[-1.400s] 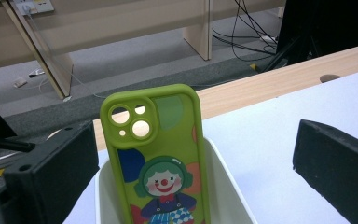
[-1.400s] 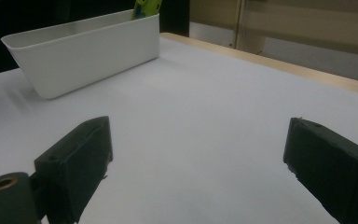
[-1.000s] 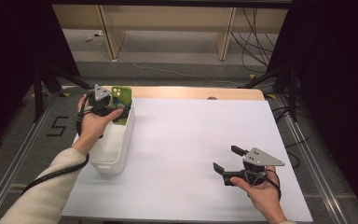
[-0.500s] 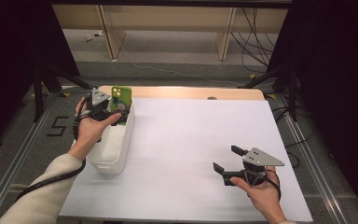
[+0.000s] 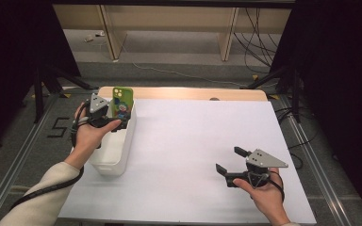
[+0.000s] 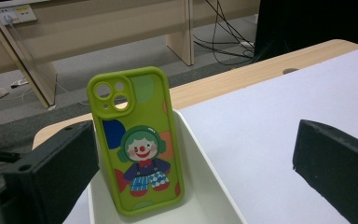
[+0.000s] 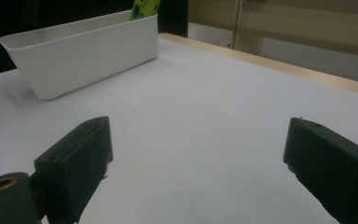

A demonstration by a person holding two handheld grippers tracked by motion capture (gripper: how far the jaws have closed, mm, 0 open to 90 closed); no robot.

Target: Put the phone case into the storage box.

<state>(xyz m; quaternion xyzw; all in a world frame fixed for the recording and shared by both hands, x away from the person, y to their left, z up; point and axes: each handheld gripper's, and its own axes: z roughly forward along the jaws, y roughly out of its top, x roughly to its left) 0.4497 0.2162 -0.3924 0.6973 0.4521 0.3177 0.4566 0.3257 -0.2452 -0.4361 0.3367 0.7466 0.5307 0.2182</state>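
Observation:
A green phone case [image 6: 137, 140] with a cartoon clown on its back stands upright at the far end of a white bin [image 6: 205, 186]. It leans against the bin's end wall. My left gripper [image 6: 191, 177] is open, with one jaw on each side of the case and a gap to both. From above, the left gripper [image 5: 114, 123] hovers over the bin [image 5: 114, 150], just in front of the case [image 5: 121, 103]. My right gripper [image 5: 230, 160] is open and empty, low over the white tabletop [image 5: 193, 132] at the near right. In the right gripper view the bin [image 7: 84, 51] and the case's top [image 7: 144, 8] lie beyond the right gripper [image 7: 196, 158].
A bare wooden strip [image 5: 184, 93] runs along the table's far edge. Metal rails [image 5: 311, 155] flank the table on both sides. Beyond it are wooden furniture legs [image 5: 228, 33] and cables [image 5: 259, 42] on the floor.
My left gripper has drawn back slightly toward the near side, and the case stays standing in the bin. The right gripper has not moved.

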